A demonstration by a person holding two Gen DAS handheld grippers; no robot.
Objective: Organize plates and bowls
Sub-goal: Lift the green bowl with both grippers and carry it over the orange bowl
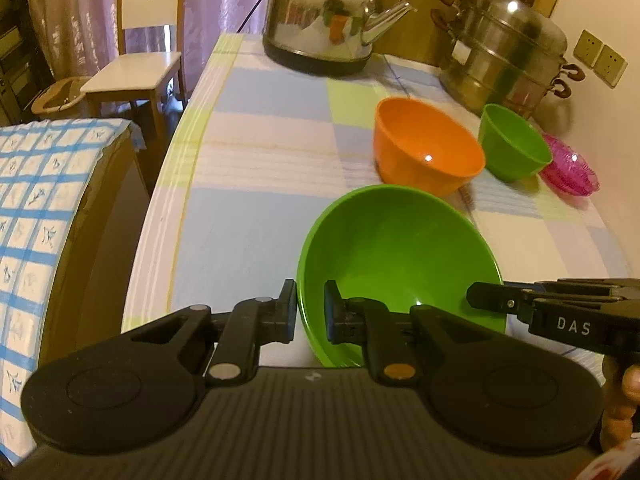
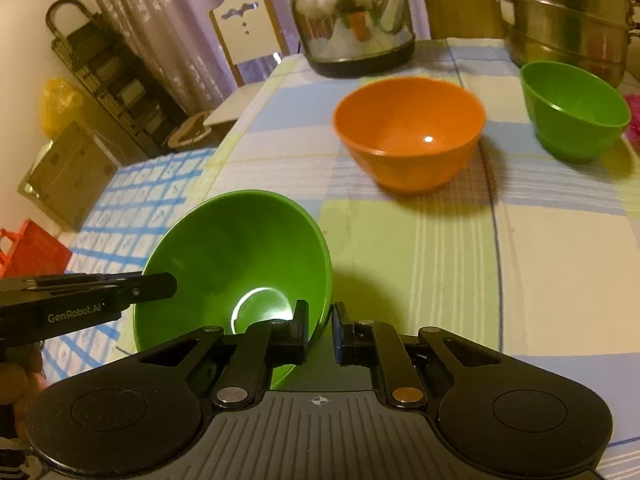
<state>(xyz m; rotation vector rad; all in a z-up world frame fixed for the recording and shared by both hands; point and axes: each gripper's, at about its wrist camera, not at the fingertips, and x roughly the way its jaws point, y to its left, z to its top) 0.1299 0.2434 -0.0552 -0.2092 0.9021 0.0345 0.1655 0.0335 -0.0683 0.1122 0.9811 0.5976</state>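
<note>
Nearest the cameras, a large green bowl [image 1: 396, 264] is held tilted above the checked tablecloth [image 1: 256, 152], its hollow empty and glossy. Its rim is pinched on one side by the left gripper [image 1: 310, 312], whose jaws are clamped with one pad outside and one inside the wall. The opposite rim is clasped likewise by the right gripper [image 2: 320, 330], seen in the right wrist view with the thin plastic wall between its pads. Farther back, an orange bowl [image 2: 408, 132] stands upright on the cloth, round, smooth and empty, a light spot shown at its bottom. Just beside it a smaller green bowl [image 2: 576, 112] stands upright, also empty. Touching or nearly touching that bowl, a stack of ribbed, translucent pink dishes [image 1: 570, 168] is seen at the table's edge. Behind these, a polished steel kettle [image 1: 324, 20] and a tiered steel steamer pot [image 1: 508, 52] with a domed lid are placed; their contents cannot be told.
</note>
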